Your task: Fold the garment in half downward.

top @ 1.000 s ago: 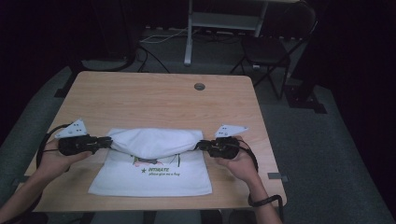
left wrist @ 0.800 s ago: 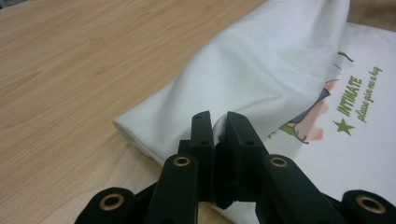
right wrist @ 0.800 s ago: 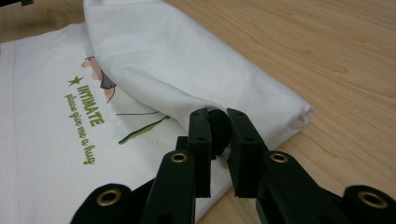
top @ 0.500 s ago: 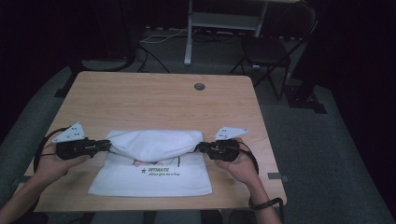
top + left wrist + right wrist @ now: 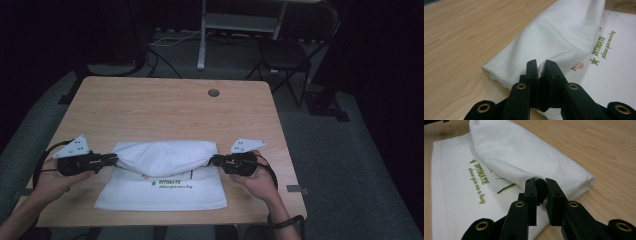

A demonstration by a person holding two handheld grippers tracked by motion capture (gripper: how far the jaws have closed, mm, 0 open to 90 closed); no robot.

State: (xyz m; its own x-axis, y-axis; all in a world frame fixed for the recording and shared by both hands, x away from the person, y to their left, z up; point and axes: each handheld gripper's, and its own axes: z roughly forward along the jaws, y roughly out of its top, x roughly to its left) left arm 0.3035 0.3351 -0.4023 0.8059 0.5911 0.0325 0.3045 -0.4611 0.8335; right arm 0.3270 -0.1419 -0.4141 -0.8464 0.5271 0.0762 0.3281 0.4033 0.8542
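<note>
The left gripper (image 5: 107, 160) has its two black jaws pinched tight on the left end of a white cloth (image 5: 165, 157), and in the left gripper view you can see a bit of white cloth squeezed between them (image 5: 541, 66). The right gripper (image 5: 216, 160) does the same at the right end, its jaws clamped on a fold of the same cloth (image 5: 524, 157). Each one is held by a hand (image 5: 52, 177), low and near the table top, pointing in toward the middle. They hold the two ends so the cloth can be lifted and folded evenly, I think, with no side sagging. The cloth looks like a shirt with green words on it (image 5: 172, 184). Its far part is doubled over into a puffy roll between the grippers, while its near part lies flat on the wooden table (image 5: 165, 107), close to the near edge. So the fold seems half made: the top layer is pulled toward the person but not laid down yet. A small round dark thing (image 5: 213, 92) sits far off near the far edge of the table. Behind the table, on the floor, stands a dark chair (image 5: 285, 52).
</note>
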